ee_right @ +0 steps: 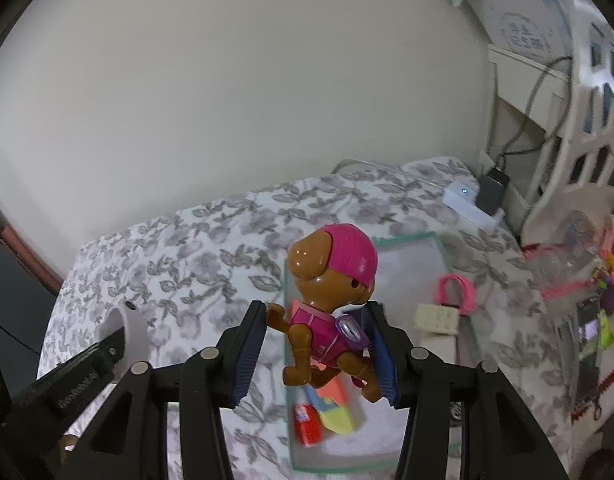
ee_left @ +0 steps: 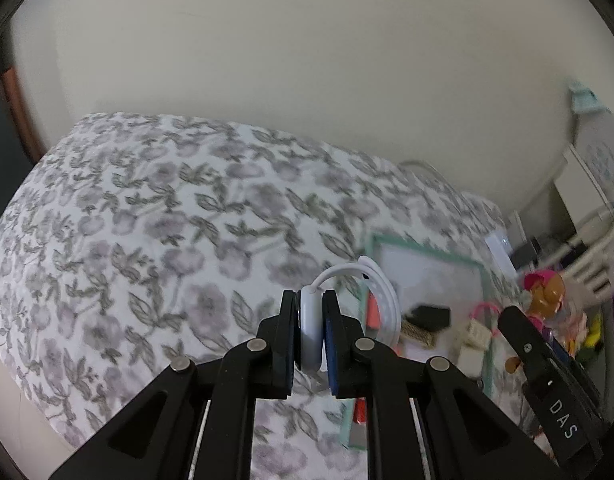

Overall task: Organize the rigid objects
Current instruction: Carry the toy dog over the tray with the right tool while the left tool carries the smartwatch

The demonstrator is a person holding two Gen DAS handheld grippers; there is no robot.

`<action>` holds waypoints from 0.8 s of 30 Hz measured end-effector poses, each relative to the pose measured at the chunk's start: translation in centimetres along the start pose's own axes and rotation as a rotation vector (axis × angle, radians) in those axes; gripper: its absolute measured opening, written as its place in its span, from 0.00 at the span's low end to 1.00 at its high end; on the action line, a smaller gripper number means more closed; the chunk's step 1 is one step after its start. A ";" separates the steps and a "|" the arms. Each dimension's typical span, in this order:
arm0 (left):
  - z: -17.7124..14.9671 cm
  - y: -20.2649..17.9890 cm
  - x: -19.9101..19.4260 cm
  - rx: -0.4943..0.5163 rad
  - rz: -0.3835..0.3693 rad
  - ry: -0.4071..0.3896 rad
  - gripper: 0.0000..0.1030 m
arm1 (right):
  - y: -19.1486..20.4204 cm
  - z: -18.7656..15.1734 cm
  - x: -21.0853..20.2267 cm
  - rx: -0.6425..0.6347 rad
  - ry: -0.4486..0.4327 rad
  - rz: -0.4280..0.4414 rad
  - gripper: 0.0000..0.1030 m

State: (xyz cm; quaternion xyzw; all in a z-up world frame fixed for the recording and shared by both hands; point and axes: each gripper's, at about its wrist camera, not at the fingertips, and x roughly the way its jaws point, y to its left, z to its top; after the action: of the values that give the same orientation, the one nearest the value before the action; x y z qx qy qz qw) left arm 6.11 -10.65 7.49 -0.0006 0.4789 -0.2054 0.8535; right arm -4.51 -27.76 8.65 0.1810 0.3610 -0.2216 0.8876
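Note:
My left gripper is shut on a white watch. Its round body sits between the pads and its white strap loops up to the right. My right gripper is shut on a brown toy dog with a pink cap and pink vest, held upright in the air. Both are above a floral bedspread. A white tray with a mint-green rim lies on the bed below the dog. In the right wrist view the watch strap shows at the left.
The tray holds a pink bracelet, a cream block, a black piece and orange, yellow and red items. A white power strip and a white basket stand at the right, beside a pile of colourful toys. A cream wall rises behind the bed.

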 end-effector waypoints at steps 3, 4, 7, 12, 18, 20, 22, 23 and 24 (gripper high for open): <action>-1.3 -1.6 0.1 0.041 -0.009 0.008 0.13 | -1.3 -0.9 -0.4 0.015 0.013 -0.018 0.51; -1.8 -2.3 0.2 0.060 -0.006 0.010 0.13 | -1.8 -1.1 -0.5 0.020 0.016 -0.024 0.51; -3.3 -4.2 0.6 0.108 -0.003 0.023 0.13 | -3.1 -1.7 -0.9 0.034 0.017 -0.046 0.51; -5.8 -6.8 2.5 0.170 -0.032 0.091 0.13 | -5.3 -2.8 -0.8 0.054 0.046 -0.090 0.51; -8.7 -9.0 6.3 0.236 -0.029 0.213 0.13 | -8.4 -4.3 2.7 0.133 0.182 -0.101 0.51; -9.5 -9.5 7.4 0.245 -0.032 0.248 0.13 | -8.9 -4.8 3.3 0.142 0.202 -0.106 0.51; -10.3 -9.9 8.3 0.266 -0.016 0.272 0.13 | -9.2 -5.1 3.9 0.143 0.218 -0.112 0.51; -10.7 -10.1 8.7 0.277 -0.004 0.278 0.13 | -9.3 -5.2 4.1 0.142 0.224 -0.116 0.51; -11.1 -10.4 9.0 0.289 0.002 0.284 0.13 | -9.4 -5.4 4.4 0.142 0.234 -0.121 0.51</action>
State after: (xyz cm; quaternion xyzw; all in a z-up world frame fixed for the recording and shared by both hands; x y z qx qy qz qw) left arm -2.46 -21.16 -3.84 0.1515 0.5600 -0.2690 0.7688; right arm -9.60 -34.17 0.35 0.2457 0.4557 -0.2768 0.8095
